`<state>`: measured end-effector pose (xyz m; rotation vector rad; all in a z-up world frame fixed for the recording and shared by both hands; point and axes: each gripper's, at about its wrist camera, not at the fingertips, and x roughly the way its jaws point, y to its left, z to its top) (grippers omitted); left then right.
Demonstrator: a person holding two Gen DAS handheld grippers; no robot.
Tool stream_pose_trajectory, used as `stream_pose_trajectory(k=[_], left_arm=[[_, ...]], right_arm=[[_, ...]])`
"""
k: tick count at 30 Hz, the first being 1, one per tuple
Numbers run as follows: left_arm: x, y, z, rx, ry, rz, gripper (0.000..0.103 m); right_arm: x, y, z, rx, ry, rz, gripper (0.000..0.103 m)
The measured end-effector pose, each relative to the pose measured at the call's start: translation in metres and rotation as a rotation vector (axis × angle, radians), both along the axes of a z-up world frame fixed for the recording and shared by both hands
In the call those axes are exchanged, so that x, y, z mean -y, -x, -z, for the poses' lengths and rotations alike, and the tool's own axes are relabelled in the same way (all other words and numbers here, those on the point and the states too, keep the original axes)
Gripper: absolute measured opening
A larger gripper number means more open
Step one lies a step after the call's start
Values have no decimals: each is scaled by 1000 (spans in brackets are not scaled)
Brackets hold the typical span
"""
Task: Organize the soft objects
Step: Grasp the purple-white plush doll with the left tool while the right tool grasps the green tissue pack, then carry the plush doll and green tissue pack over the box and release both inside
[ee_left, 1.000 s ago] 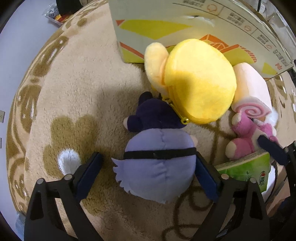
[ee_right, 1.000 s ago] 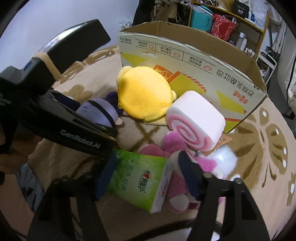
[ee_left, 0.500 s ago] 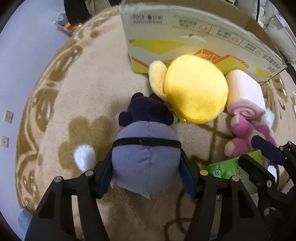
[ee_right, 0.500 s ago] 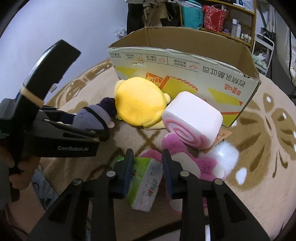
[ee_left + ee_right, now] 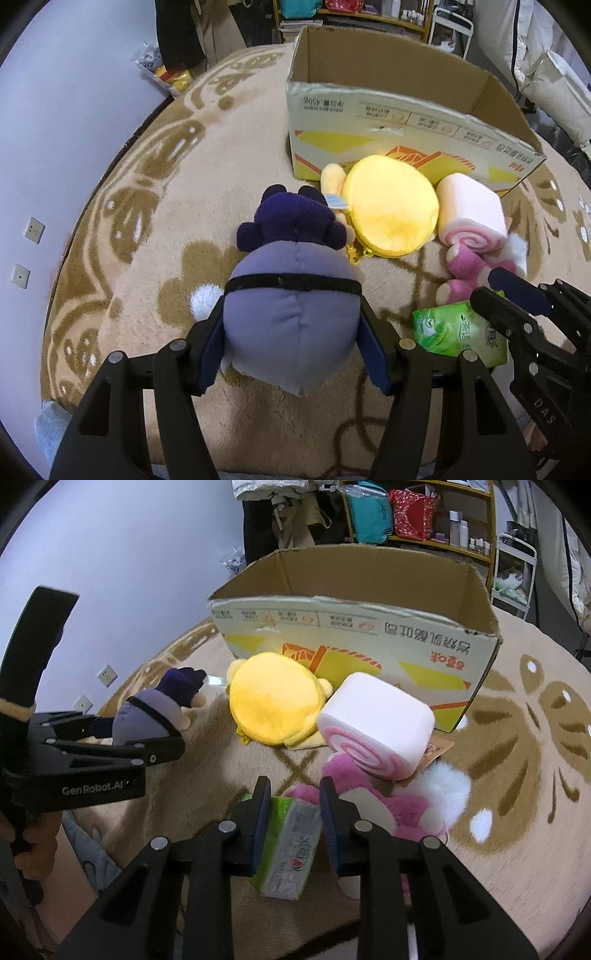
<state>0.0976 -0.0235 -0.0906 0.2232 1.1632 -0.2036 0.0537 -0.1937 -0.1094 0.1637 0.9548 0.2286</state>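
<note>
My left gripper (image 5: 292, 308) is shut on a purple plush (image 5: 291, 332) with a dark blue head, and holds it just above the beige carpet (image 5: 155, 206). In the right wrist view the same plush (image 5: 147, 720) hangs at the left. My right gripper (image 5: 294, 782) has its jaws closing, and both pads press on a green tissue pack (image 5: 291, 845), which stands on edge. The pack (image 5: 450, 332) also shows at the lower right of the left wrist view.
An open cardboard box (image 5: 351, 627) stands behind the toys. Against its front lie a yellow round plush (image 5: 273, 701), a pink swirl roll cushion (image 5: 380, 723) and a pink and white plush (image 5: 406, 805). Shelves (image 5: 424, 524) and hanging clothes stand at the back.
Both grippers closed, the left on the purple plush and the right on the tissue pack. Both hands then rose, lifting the plush off the carpet and tipping the pack onto its edge.
</note>
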Motion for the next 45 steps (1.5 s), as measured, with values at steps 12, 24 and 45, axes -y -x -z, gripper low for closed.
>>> stream_pose_trajectory(k=[12,24,45], left_arm=[[-1,13,-21,101,12,13,63],[-3,16,-52,219,25,-4,63],[36,-12,-116,429,13,43,63]], right_arm=[[11,4,-31,102,6,43,25],[22,11,-65,192,21,79,24],[57,-17,-145,401,74,142,23]])
